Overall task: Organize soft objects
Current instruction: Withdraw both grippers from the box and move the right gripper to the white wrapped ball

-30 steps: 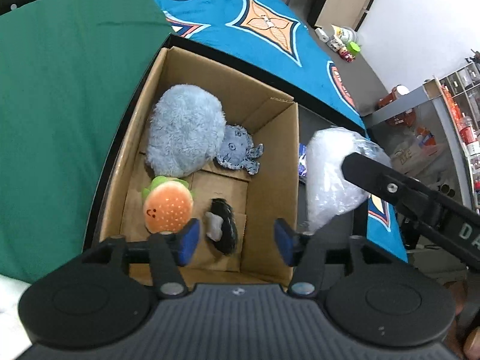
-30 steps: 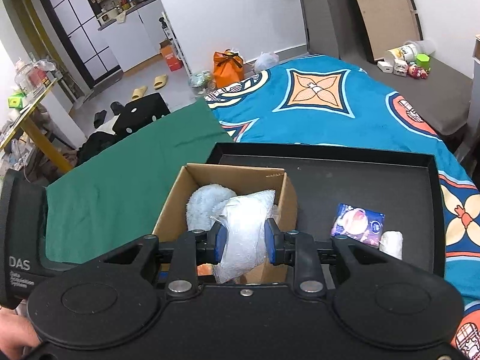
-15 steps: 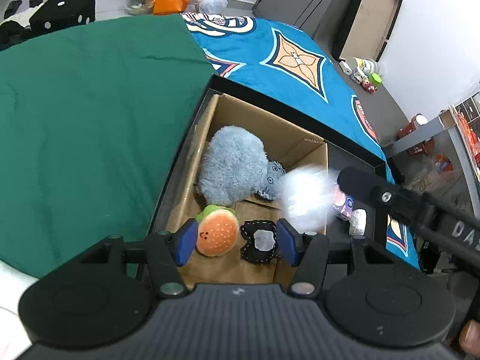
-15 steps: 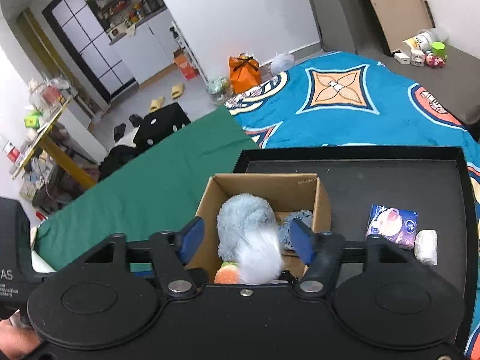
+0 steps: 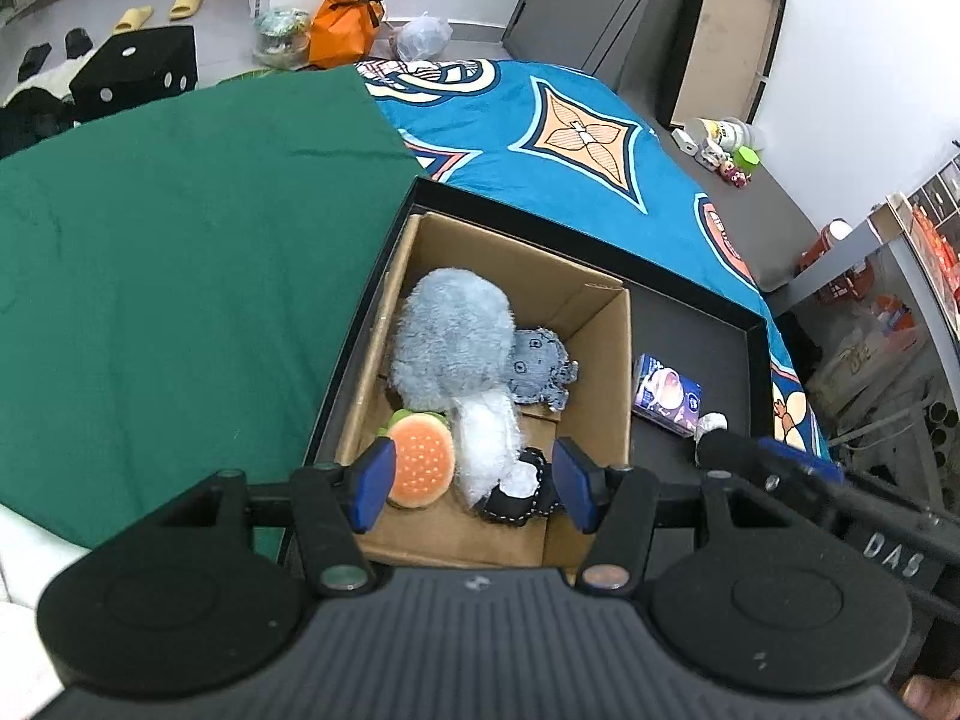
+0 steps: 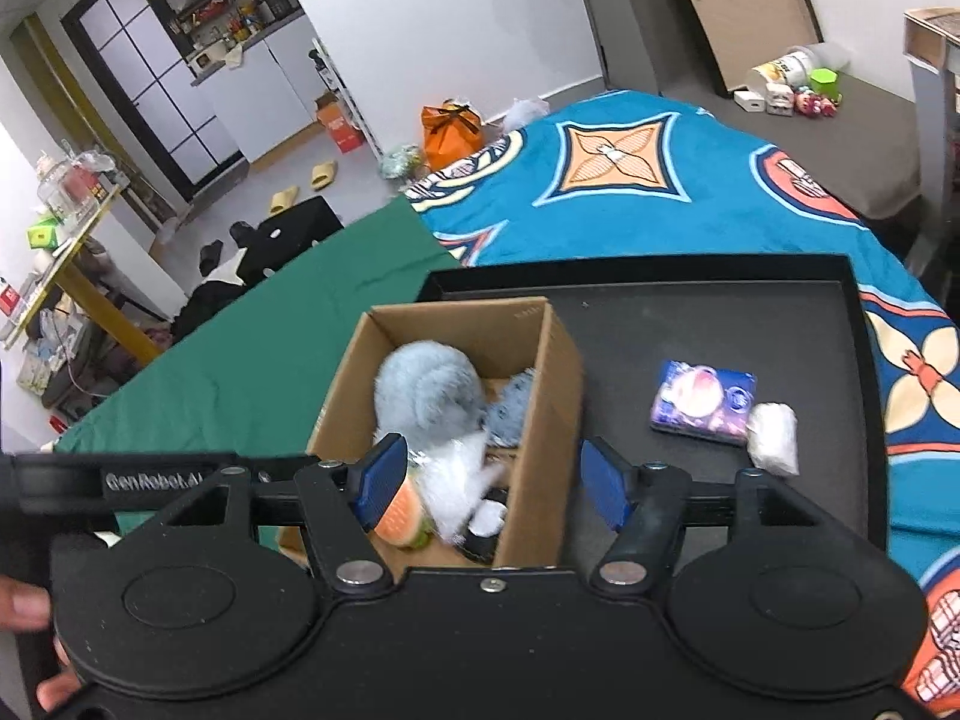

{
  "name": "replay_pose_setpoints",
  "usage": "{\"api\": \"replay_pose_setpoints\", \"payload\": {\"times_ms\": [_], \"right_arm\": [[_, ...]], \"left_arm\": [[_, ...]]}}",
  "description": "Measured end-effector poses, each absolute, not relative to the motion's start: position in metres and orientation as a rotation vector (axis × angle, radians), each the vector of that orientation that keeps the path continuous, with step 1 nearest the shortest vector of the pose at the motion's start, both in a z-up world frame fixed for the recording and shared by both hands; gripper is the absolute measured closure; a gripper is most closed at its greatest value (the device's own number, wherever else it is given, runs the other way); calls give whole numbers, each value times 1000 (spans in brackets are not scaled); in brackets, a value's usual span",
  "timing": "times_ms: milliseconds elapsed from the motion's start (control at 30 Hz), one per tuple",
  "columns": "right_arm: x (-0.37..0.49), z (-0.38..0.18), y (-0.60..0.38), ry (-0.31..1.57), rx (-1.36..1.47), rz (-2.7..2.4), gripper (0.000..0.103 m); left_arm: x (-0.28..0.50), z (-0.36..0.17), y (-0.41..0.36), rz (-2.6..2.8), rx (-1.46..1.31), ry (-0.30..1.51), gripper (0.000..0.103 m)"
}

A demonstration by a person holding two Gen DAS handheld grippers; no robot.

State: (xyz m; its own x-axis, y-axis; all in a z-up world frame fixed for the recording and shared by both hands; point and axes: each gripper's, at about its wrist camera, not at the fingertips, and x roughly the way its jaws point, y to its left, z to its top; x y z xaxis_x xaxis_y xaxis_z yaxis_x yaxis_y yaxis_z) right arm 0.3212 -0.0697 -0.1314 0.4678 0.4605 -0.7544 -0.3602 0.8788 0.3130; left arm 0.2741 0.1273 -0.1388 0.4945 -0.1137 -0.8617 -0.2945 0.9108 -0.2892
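An open cardboard box (image 5: 600,360) (image 6: 540,420) stands at the left end of a black tray (image 5: 708,330) (image 6: 720,312). Inside lie a fluffy blue plush (image 5: 450,348) (image 6: 426,390), a small blue-grey toy (image 5: 540,372), a burger plush (image 5: 420,468) (image 6: 399,510), a black pouch (image 5: 516,498) and a white plastic-wrapped bundle (image 5: 486,438) (image 6: 456,480). The bundle rests loose on the other toys. My right gripper (image 6: 495,480) hovers open over the box's near right corner, touching nothing. My left gripper (image 5: 474,483) is open and empty above the box's near edge.
On the tray right of the box lie a purple packet (image 5: 666,387) (image 6: 702,402) and a small white roll (image 5: 711,422) (image 6: 774,438). The tray sits on a bed, with green cloth (image 5: 180,270) to the left and a blue patterned cover (image 6: 630,192) behind.
My right gripper opened and the white bundle fell from its pads into the box. The left gripper rose and tilted, so the box looks smaller.
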Motion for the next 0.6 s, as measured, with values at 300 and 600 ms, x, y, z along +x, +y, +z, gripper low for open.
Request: {"api": "replay_pose_setpoints", "payload": {"times_ms": [300,600], "right_arm": [[317,-131,-93,950,115,493,35],[313,-128,-117,920,144,491,30]], "left_arm": [[275,-130,103,118,-394,1038,42],[279,-119,80,129,-343,1024,34]]}}
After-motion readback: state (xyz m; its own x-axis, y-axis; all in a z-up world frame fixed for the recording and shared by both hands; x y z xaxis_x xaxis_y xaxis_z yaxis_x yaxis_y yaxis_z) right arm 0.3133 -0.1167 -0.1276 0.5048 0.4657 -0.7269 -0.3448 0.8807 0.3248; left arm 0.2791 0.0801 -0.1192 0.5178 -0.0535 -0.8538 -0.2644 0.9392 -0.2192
